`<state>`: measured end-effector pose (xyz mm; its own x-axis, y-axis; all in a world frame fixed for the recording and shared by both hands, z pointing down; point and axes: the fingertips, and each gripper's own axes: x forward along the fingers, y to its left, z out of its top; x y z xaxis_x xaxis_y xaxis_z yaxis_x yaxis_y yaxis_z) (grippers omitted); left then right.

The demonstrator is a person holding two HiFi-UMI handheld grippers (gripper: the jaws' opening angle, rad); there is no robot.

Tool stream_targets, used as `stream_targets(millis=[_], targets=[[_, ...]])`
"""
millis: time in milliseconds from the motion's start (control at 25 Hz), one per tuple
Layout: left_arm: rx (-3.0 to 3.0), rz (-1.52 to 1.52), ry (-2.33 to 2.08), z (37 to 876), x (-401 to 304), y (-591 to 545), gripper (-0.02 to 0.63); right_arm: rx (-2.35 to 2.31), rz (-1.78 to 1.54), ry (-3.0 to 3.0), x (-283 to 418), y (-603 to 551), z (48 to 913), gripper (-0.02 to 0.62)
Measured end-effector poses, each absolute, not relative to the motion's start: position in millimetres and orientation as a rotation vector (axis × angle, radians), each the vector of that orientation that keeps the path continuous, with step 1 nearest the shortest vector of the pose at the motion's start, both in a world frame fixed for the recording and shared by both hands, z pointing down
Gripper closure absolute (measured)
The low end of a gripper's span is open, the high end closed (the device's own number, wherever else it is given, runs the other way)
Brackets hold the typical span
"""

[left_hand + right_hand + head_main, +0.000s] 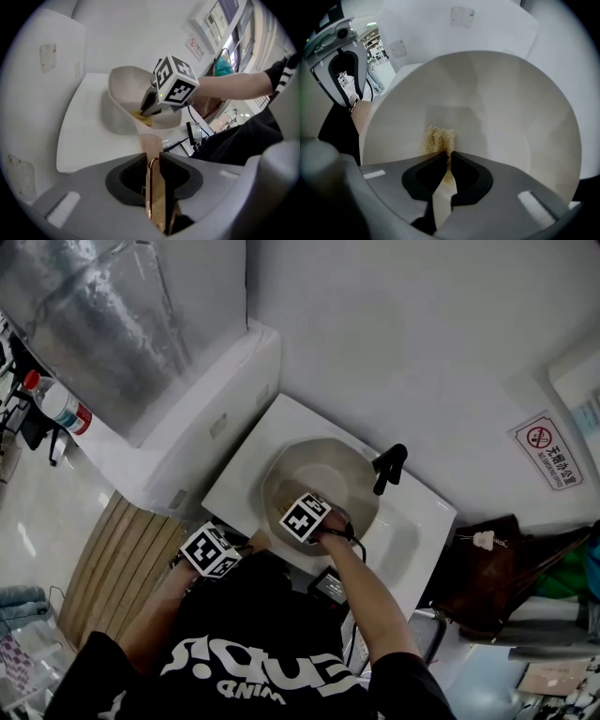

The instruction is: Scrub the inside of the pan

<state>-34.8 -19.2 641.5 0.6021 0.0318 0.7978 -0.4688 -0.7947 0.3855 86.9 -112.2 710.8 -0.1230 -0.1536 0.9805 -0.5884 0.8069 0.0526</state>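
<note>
Pan [330, 468]: centre of the head view, in a white sink [417, 521].
Left gripper [151, 161]: bottom centre of its view, jaws clamped narrowly on the pan's handle [150, 143].
Right gripper [449, 157]: jaws pinched on a yellow scrubber [438, 138], which touches the pan's inside.

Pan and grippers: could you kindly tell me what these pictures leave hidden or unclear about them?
- Head view: the scrubber is hidden under the cube of the right gripper.
- Head view: where the left gripper clamps the handle is hidden under its cube.
- Left gripper view: the floor of the pan is mostly hidden by its near wall and the right gripper.
- Right gripper view: only a tuft of the scrubber shows beyond the jaws.
</note>
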Motion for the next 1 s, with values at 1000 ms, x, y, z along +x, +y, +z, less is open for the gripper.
stream_targets(millis=[1000], targets=[[2.234,1.12,-0.32,641.5,-35.2,-18.2,0.526,0.773,0.276,-1.693,110.4,-200.3,685.8,0.557]])
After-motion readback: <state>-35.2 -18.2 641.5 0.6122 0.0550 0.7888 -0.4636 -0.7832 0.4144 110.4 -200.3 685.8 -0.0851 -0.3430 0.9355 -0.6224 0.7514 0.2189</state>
